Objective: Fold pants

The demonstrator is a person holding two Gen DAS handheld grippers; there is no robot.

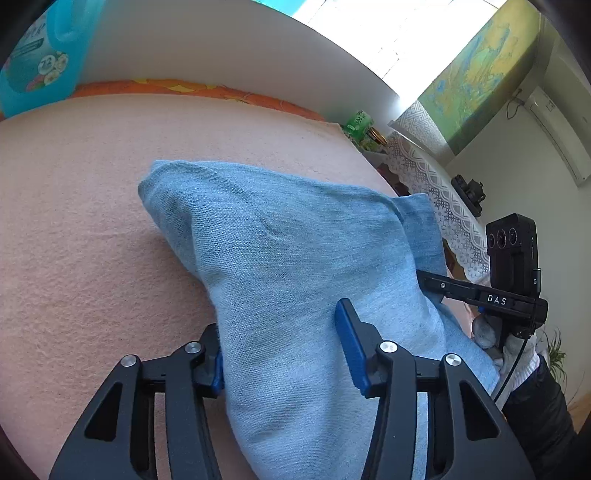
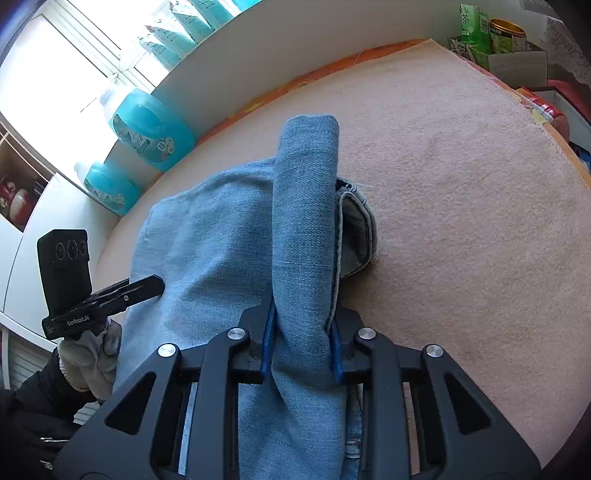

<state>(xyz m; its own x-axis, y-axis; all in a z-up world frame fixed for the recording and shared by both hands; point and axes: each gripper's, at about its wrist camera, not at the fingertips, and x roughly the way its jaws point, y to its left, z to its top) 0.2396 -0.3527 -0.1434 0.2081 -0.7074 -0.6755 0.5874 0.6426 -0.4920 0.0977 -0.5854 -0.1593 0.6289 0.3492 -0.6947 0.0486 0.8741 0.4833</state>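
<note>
Light blue denim pants [image 1: 277, 240] lie folded on a pink towel-covered table [image 1: 92, 184]. My left gripper [image 1: 284, 354] grips the near edge of the stack, with one blue pad under the edge and the other on top. In the right wrist view, my right gripper [image 2: 301, 354] is shut on a raised fold of the pants [image 2: 207, 240], which stands up as a narrow ridge between the pads. The right gripper [image 1: 428, 280] reaches into the pants' right side. The left gripper [image 2: 155, 284] touches the pants' left side, held by a gloved hand [image 2: 88, 358].
Blue detergent bottles [image 2: 147, 129] stand along the white wall at the table's far left. A green tea box [image 2: 474, 22] and a tin sit past the far right corner. A lace-covered shelf [image 1: 436, 184] stands to the right. Pink towel [image 2: 461, 184] stretches beyond the pants.
</note>
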